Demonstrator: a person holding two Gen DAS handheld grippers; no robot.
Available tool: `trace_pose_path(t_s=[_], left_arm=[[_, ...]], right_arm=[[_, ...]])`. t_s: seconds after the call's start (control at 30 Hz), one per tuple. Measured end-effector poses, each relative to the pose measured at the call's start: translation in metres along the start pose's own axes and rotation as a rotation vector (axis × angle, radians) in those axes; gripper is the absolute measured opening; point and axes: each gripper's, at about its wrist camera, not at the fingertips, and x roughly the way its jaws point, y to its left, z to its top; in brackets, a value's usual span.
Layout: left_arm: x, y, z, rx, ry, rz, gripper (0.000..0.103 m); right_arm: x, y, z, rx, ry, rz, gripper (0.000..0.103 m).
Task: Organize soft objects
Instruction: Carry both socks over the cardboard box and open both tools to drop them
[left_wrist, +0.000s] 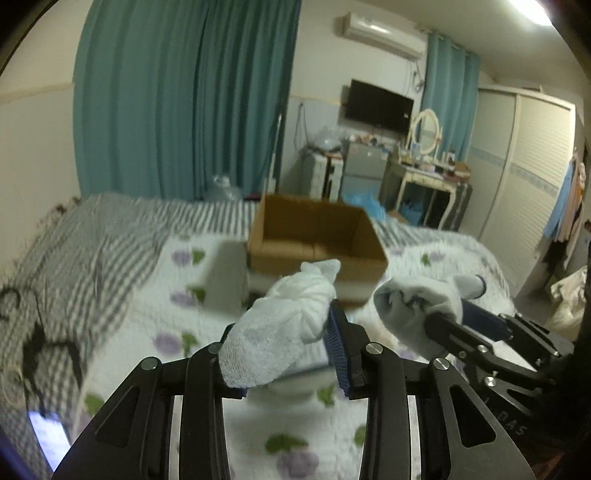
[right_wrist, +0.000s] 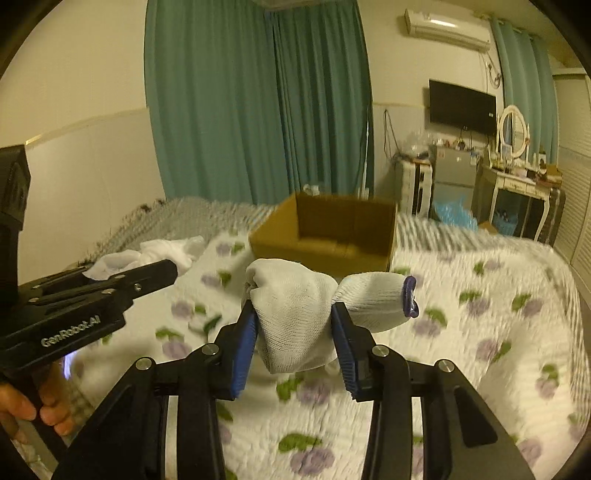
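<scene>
My left gripper (left_wrist: 284, 332) is shut on a bunched white sock (left_wrist: 280, 325) held above the bed. My right gripper (right_wrist: 293, 321) is shut on a rolled white sock with a purple cuff (right_wrist: 325, 310). In the left wrist view the right gripper (left_wrist: 443, 314) and its sock (left_wrist: 417, 310) show at the right. In the right wrist view the left gripper (right_wrist: 147, 273) shows at the left with its sock (right_wrist: 155, 254). An open cardboard box (left_wrist: 314, 240) stands on the bed ahead of both grippers; it also shows in the right wrist view (right_wrist: 332, 229).
The bed has a white quilt with purple flowers (right_wrist: 480, 332) and a grey striped blanket (left_wrist: 92, 251) at the far left. Teal curtains (left_wrist: 184, 96), a dressing table (left_wrist: 428, 177), a small fridge (right_wrist: 454, 177) and a wardrobe (left_wrist: 528, 177) stand beyond the bed.
</scene>
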Motion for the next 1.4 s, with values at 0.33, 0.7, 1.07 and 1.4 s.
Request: trace_pose_path(t_s=[0.33,0.7,1.07,1.4], left_arm=[[0.042,-0.010,0.066,0.076,-0.044,0.012,0.034],[0.159,-0.010,0.094,0.098,0.040,-0.004,0.034],[0.261,-0.011,0.073,0.128,0.151,0.032,0.035],[0.253,-0.006,0.078,0.089,0.153,0.049,0.069]], right_arm=[[0.030,-0.026,0.083,-0.013,-0.067,-0.009,0.040],[0.129,-0.070,0.136,-0.023,-0.019,-0.034,0.040],[0.252,-0.106,0.126,-0.014,0.103,-0.027,0.040],[0.254,-0.101,0.139,-0.007,0.060,-0.048,0.066]])
